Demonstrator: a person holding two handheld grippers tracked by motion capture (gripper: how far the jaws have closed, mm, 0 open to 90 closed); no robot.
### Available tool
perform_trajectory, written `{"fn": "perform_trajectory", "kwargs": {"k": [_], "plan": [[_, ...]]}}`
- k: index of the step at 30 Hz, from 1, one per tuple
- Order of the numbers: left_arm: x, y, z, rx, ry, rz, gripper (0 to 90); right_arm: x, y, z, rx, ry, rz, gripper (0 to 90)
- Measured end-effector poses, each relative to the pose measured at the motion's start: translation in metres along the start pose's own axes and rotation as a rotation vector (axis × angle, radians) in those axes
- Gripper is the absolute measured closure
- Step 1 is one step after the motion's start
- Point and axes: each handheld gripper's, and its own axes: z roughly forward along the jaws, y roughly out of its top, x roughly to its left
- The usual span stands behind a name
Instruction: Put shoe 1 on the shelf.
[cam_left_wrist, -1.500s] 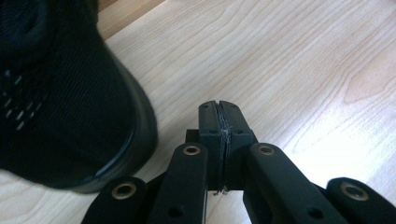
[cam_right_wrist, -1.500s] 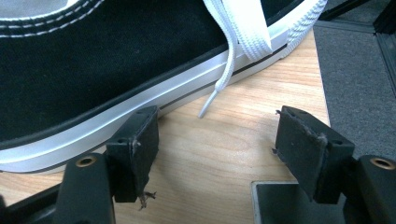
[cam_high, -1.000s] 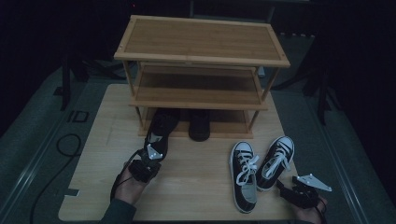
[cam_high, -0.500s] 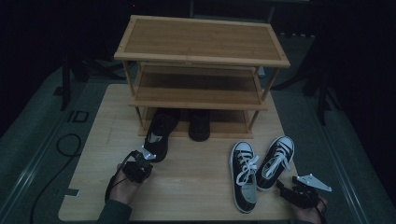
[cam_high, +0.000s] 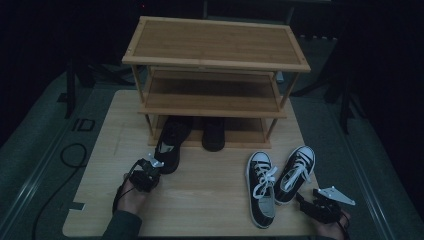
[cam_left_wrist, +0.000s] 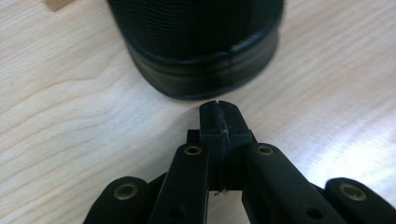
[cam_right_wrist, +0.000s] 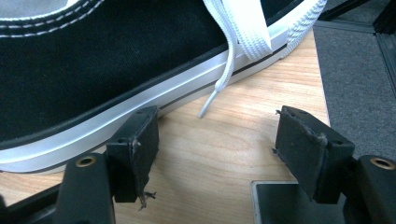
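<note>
Near black shoe (cam_left_wrist: 196, 46) heel — left tongs (cam_left_wrist: 219, 116) together, empty, angled low; right tongs (cam_right_wrist: 215, 140) apart beside sneaker (cam_right_wrist: 93, 70).

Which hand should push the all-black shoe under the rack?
Left. The left tool is shut, right by the black shoe. The right tool, open, sits beside the white-laced sneaker instead.

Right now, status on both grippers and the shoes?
Left gripper shut, empty, just behind black shoe. Right gripper open beside sneaker, not gripping. Nothing in the way.
</note>
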Motion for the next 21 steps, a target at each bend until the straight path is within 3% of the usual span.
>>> {"fn": "perform_trajectory", "kwargs": {"k": [8, 13, 21], "plan": [[0.012, 0.005, 0.003, 0.001, 0.031, -0.035, 90.0, 0.0, 0.0, 0.0, 0.0, 0.0, 0.0, 29.8], [0.02, 0.011, -0.003, -0.042, 0.031, -0.079, 90.0, 0.0, 0.0, 0.0, 0.0, 0.0, 0.0, 29.8], [0.01, 0.013, -0.003, -0.026, 0.028, -0.047, 89.9, 0.0, 0.0, 0.0, 0.0, 0.0, 0.0, 29.7]]}}
